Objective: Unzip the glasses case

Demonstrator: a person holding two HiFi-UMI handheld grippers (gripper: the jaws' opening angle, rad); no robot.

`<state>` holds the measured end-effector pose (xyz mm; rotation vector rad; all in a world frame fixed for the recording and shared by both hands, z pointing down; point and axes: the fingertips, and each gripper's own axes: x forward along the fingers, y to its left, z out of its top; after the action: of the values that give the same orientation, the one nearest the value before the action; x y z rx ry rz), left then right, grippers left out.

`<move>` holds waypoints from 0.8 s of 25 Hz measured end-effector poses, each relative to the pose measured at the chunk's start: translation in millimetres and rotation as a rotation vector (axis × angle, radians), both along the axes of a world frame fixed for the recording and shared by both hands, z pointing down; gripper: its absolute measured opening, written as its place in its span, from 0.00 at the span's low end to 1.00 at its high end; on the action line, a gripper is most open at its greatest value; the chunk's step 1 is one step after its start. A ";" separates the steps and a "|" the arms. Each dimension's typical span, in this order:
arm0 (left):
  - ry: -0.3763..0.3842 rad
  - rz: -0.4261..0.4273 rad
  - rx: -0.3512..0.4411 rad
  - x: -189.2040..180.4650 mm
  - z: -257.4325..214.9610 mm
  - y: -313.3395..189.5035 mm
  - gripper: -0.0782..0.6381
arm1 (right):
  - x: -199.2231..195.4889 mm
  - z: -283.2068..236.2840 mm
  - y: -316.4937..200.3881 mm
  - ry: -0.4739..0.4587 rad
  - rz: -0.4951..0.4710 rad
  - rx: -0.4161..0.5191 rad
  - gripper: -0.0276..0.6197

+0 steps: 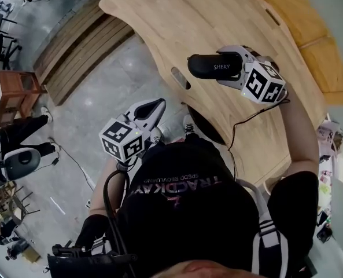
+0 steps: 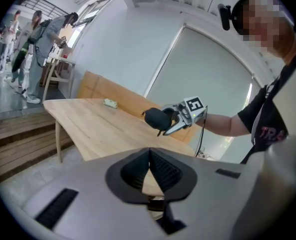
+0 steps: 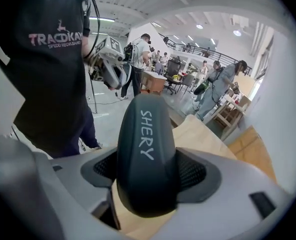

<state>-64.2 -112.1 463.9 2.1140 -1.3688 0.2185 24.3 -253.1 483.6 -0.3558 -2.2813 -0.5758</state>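
A black glasses case (image 1: 213, 66) with white lettering is held in the air above the wooden table (image 1: 217, 16), clamped between the jaws of my right gripper (image 1: 232, 67). In the right gripper view the case (image 3: 145, 159) fills the gap between the pads and sticks out forward. From the left gripper view the case (image 2: 156, 118) and the right gripper (image 2: 180, 116) show across the table. My left gripper (image 1: 158, 106) hangs off the table's near edge over the floor, shut with nothing between its pads (image 2: 157, 169).
A small pale object (image 2: 110, 103) lies at the far end of the table, with a wooden panel (image 2: 103, 86) behind it. The table has a slot (image 1: 180, 78) near its edge. Wooden steps (image 1: 78, 45) lie on the floor at the left. People stand in the background.
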 end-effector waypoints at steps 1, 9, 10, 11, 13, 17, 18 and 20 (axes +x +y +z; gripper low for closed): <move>0.023 0.013 0.010 -1.2 -1.9 -2.6 0.13 | 1.1 -6.8 8.7 -0.003 -0.005 0.000 0.59; 0.143 0.225 0.142 4.1 -58.6 -14.6 0.14 | 3.5 -80.8 74.2 -0.023 -0.053 0.043 0.59; 0.132 0.271 0.166 6.5 -66.0 -15.9 0.17 | 3.4 -87.3 80.6 -0.026 -0.061 0.049 0.59; 0.116 0.320 0.191 9.8 -73.6 -15.5 0.22 | 3.8 -93.0 87.5 -0.028 -0.068 0.057 0.59; 0.084 0.417 0.242 17.1 -89.0 -9.8 0.25 | 5.3 -102.9 103.0 -0.035 -0.082 0.066 0.59; 0.085 0.592 0.297 19.6 -114.0 -1.7 0.28 | 0.2 -116.8 119.8 -0.043 -0.105 0.075 0.59; 0.100 0.632 0.301 20.1 -119.3 1.0 0.28 | -1.0 -119.6 123.1 -0.044 -0.111 0.077 0.59; 0.132 0.705 0.306 22.7 -129.1 8.8 0.28 | -1.4 -124.9 132.4 -0.044 -0.124 0.077 0.59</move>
<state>-41.6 -103.4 334.8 2.7487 -0.5592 0.1470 22.9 -120.7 358.7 -0.4531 -2.2834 -0.7389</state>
